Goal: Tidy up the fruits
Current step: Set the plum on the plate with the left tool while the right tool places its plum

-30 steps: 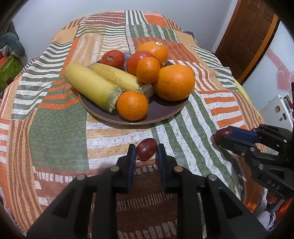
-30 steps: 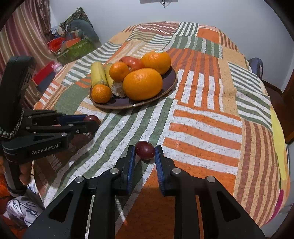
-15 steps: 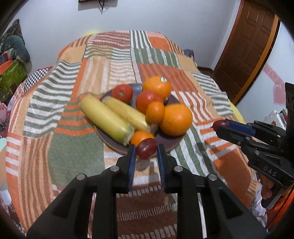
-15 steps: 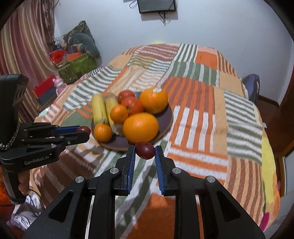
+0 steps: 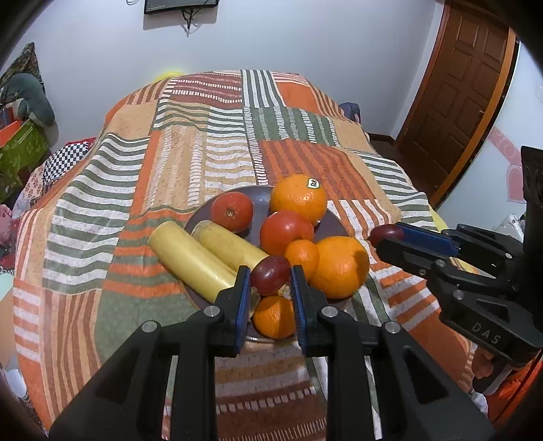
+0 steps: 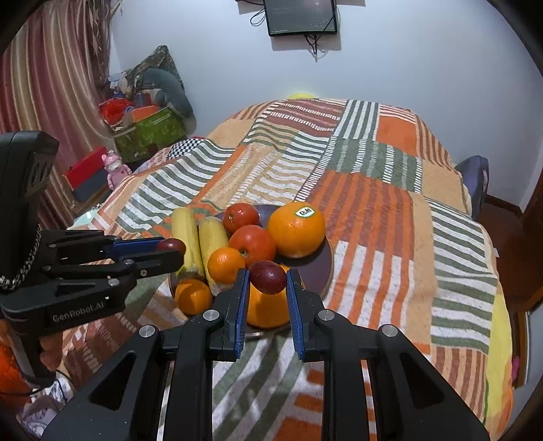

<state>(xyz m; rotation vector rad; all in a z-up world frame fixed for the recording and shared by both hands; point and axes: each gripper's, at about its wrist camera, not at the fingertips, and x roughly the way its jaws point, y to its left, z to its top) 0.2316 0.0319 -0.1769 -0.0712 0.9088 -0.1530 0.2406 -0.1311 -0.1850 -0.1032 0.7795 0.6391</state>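
Observation:
A dark plate (image 5: 334, 222) (image 6: 324, 268) on the striped cloth holds oranges (image 5: 298, 198), tomatoes (image 5: 286, 230) and two yellow corn cobs (image 5: 190, 257). My left gripper (image 5: 269, 274) is shut on a dark red grape (image 5: 270, 270) and holds it above the near side of the plate. It also shows in the right wrist view (image 6: 171, 247). My right gripper (image 6: 266, 276) is shut on a second dark red grape (image 6: 268, 276) above the plate's near right side. It also shows in the left wrist view (image 5: 387, 235).
The table has a patchwork striped cloth (image 5: 210, 159). A wooden door (image 5: 465, 88) stands at the right. Boxes and bags (image 6: 146, 129) lie on the floor at the left, by a curtain (image 6: 44, 68). A screen (image 6: 300, 15) hangs on the wall.
Both grippers have risen from the cloth with their grapes and now hang above the plate, which looks smaller and lower in both views.

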